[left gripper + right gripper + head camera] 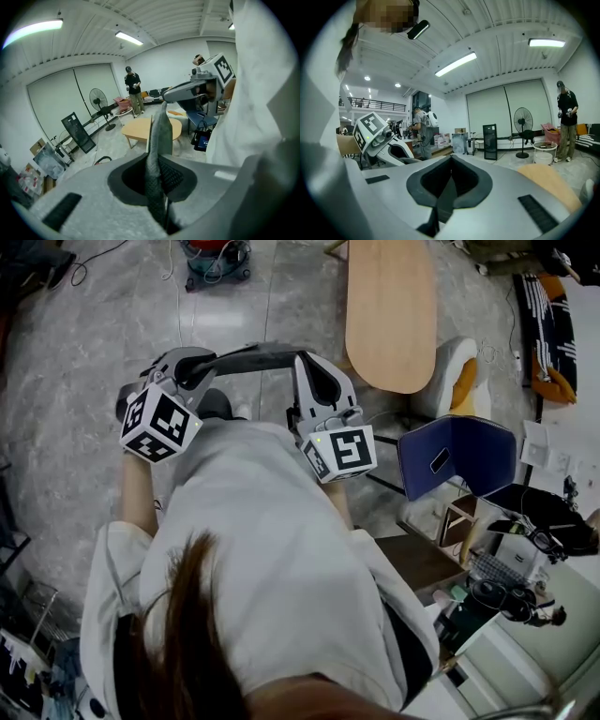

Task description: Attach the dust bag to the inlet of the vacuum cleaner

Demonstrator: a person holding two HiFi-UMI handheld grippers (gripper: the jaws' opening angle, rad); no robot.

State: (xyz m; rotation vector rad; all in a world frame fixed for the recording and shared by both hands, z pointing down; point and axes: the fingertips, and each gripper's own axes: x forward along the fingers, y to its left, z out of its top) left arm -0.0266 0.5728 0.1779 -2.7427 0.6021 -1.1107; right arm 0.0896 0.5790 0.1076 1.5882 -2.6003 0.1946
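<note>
the left gripper [158, 197] is clamped on the dust bag [157, 136], a grey mesh-textured band pinched edge-on between its jaws; the band stretches across to the right gripper [305, 362], whose jaws are pressed together on its other, darker end; both grippers are held out in front of the person's chest, above the grey floor; a red machine [217, 257] on the floor beyond, possibly the vacuum cleaner, stands well apart from the bag, near a wooden table [389, 306]

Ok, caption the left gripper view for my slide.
Left gripper shut on a grey mesh bag stretched up to the right gripper, wooden table beyond.
</note>
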